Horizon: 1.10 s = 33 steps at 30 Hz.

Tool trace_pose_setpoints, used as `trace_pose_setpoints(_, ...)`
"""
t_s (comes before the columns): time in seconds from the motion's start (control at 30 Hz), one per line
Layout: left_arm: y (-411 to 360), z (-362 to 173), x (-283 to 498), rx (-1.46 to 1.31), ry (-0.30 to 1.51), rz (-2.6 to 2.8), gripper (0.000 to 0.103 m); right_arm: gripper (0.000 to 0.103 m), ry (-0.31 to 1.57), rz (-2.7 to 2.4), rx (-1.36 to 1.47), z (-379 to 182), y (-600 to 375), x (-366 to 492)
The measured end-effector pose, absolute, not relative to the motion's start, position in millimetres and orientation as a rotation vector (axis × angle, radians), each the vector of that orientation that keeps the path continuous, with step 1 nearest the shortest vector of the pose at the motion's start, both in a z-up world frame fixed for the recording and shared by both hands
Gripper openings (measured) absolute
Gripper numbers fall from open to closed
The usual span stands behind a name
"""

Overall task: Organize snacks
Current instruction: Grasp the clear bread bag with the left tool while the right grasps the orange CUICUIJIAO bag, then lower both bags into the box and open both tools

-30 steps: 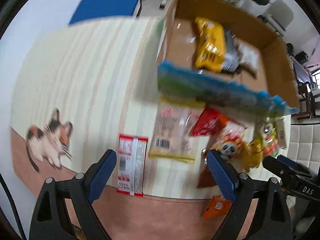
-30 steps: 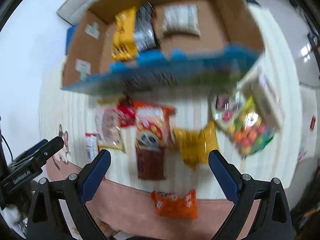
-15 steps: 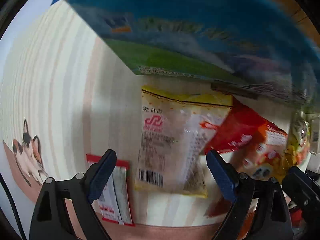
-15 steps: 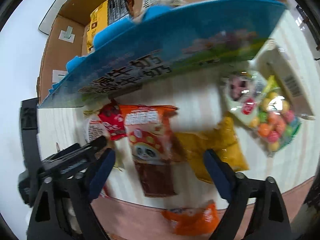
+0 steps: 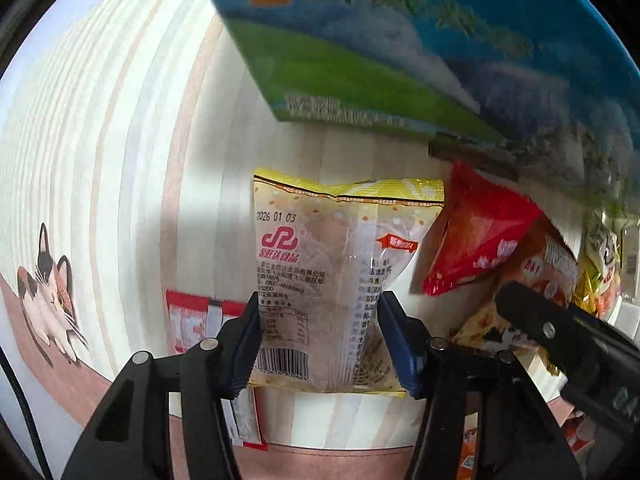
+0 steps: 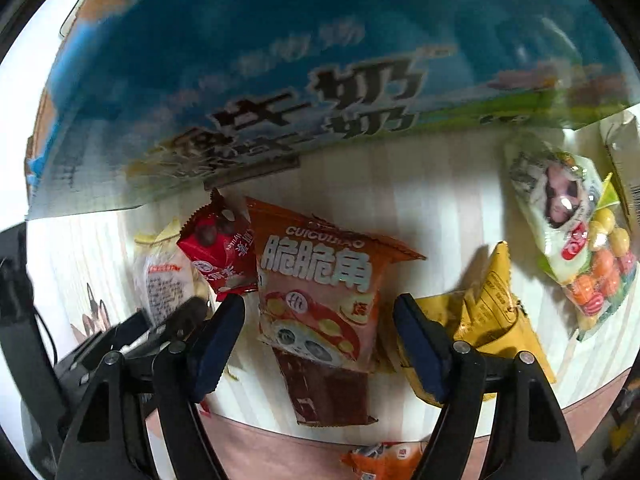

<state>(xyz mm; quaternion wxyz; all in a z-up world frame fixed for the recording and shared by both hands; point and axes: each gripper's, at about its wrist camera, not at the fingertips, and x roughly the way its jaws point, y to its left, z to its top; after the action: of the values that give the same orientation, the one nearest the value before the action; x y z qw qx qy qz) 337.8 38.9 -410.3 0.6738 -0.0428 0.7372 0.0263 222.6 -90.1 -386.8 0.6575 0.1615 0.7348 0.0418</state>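
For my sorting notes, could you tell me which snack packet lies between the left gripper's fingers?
The pale translucent packet with yellow edges, dated and barcoded; the left gripper is closing around it.

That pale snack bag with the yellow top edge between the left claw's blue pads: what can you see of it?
The pale snack bag is a glossy, part-clear plastic pouch with a yellow top seam, red logo, printed date and barcode. It lies flat on the striped tablecloth, back side up. The left claw is closing on its lower half; a red packet meets its right edge.
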Motion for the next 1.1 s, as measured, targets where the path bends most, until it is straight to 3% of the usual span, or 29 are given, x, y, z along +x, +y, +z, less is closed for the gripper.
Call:
trace_pose_setpoints(0.07, 38.2, -412.0, 335.5, -0.116, 1.664, 0.061, 0.056, 0.077, 1.661, 0.089, 0.336, -388.6, -83.1, 221.1)
trace_pose_setpoints(0.1, 38.9, -413.6, 331.5, -0.121, 1.664, 0.062, 0.056, 0.067, 1.667, 0.087, 0.32, -390.2, -79.6, 220.5)
trace_pose_setpoints(0.2, 40.1, -414.8, 327.9, -0.126, 1.665, 0.063, 0.057, 0.061, 1.667, 0.084, 0.278, -394.8, -64.6, 218.7)
trace_pose_setpoints(0.43, 37.7, -408.3, 340.3, -0.107, 1.651, 0.071, 0.046, 0.049, 1.654, 0.115, 0.277, -390.5, -66.2, 200.2)
trace_pose_setpoints(0.8, 39.3, -359.9, 294.0, -0.116, 1.583, 0.044, 0.039, 0.048, 1.611, 0.214, 0.325, -357.8, -90.5, 168.0)
trace_pose_setpoints(1.1, 27.3, -273.0, 277.6, -0.155, 1.482, -0.07, 0.037, 0.048, 1.502, 0.335, 0.365, -275.2, -112.3, 156.7)
